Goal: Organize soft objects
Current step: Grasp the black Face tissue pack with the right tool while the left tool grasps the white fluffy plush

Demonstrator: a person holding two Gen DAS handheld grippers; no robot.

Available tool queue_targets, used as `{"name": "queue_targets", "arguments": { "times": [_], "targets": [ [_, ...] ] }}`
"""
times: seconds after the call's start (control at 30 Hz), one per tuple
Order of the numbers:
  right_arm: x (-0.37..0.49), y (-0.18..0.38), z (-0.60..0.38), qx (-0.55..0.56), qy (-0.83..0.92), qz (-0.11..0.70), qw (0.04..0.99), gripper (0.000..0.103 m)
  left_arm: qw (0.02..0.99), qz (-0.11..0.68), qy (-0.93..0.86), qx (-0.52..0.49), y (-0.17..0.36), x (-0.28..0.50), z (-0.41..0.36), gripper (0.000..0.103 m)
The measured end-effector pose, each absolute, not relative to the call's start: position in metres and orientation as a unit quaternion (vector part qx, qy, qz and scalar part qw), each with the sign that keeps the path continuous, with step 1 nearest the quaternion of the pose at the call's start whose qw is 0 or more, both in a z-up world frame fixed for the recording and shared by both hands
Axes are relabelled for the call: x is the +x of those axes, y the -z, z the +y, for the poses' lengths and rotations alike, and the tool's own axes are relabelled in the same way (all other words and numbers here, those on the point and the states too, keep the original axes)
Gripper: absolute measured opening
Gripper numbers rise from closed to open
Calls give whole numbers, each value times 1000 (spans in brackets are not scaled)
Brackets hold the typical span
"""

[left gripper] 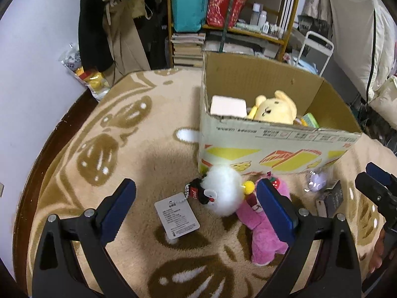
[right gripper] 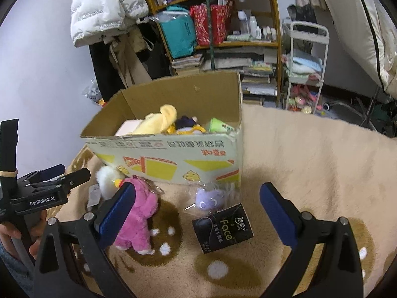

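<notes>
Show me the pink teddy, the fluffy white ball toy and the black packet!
pink teddy [right gripper: 139, 213], right wrist view, its belly.
fluffy white ball toy [left gripper: 223, 191], left wrist view, its fur.
black packet [right gripper: 223, 227], right wrist view, its printed front.

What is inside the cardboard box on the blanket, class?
Inside the cardboard box show a yellow plush, a pale pink block, a green packet and a dark purple toy. Whatever lies beneath them is covered.

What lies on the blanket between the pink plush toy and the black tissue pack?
Only bare blanket, part of its brown pattern, separates the pink plush toy from the black tissue pack; the right wrist view shows this.
</notes>
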State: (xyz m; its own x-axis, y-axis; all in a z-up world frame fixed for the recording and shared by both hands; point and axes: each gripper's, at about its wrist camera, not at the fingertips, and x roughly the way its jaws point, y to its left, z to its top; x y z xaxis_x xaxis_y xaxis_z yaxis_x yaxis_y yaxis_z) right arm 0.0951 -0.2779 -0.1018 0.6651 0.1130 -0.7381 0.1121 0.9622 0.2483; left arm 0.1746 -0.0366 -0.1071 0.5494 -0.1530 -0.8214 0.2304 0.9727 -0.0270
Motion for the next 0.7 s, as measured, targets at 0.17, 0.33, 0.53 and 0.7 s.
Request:
{"name": "queue_targets", "arguments": {
  "times": [0.17, 0.33, 0.53, 0.7],
  "targets": [
    [107, 120, -280, 141, 0, 432, 891, 103, 868, 482, 107, 54, 125, 186, -44, 97],
    [114, 137, -281, 145, 1, 453, 880, 103, 857, 503, 94, 64, 144, 197, -48, 97],
    [121, 154, -282, 152, -7, 482, 863, 103, 846, 521, 98, 51, 159, 208, -49, 97],
    [127, 172, -278, 151, -12, 514, 844, 103, 838, 534, 97, 53, 173, 215, -51, 96]
  ]
}}
